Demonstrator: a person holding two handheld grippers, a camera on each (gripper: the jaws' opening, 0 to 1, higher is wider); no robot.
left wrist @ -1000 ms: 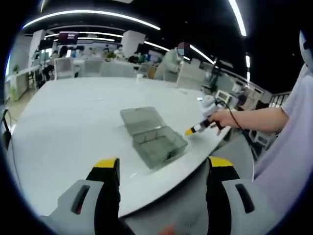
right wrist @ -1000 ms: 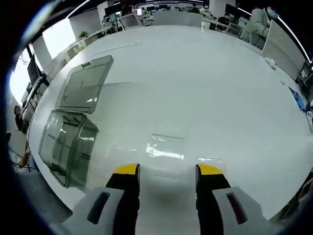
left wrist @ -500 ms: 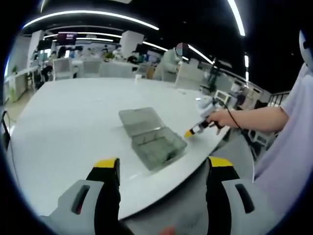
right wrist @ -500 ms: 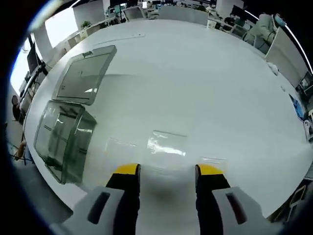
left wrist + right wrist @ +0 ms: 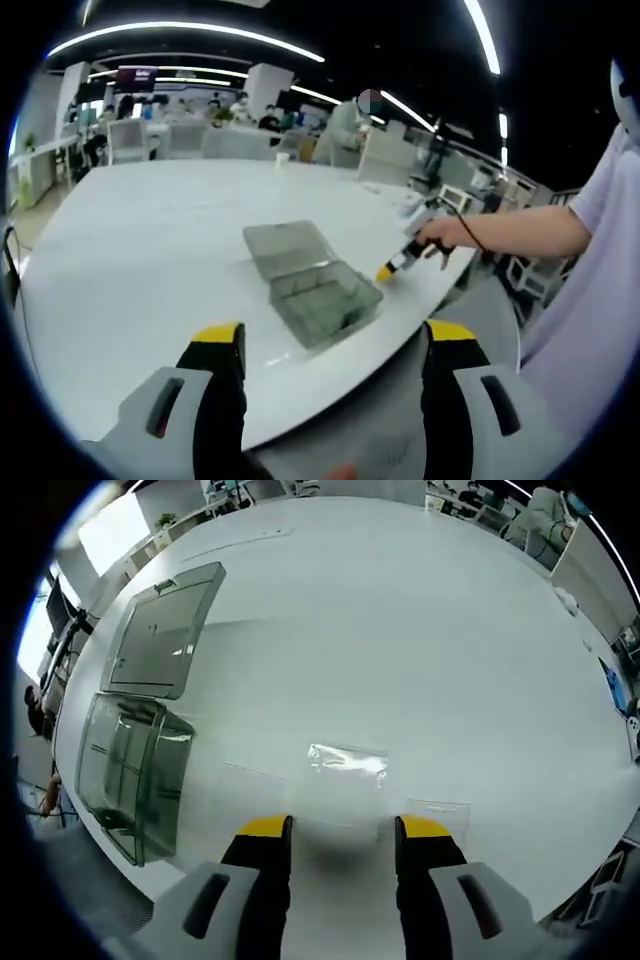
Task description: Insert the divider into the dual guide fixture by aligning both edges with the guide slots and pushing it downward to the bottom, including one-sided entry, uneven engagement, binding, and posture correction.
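Right claw (image 5: 335, 828) seemingly nearer divider (image 5: 347, 762)

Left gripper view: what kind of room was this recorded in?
Most likely a large open-plan office or lab. Long strip lights run across a dark ceiling, rows of desks with white chairs stand behind, and the work happens on a big white table holding a clear box.

No text, label or number can be read in either view. A dark sign (image 5: 141, 74) hangs in the upper left of the left gripper view — it carries a pale mark, but that is too small and blurred to make out.
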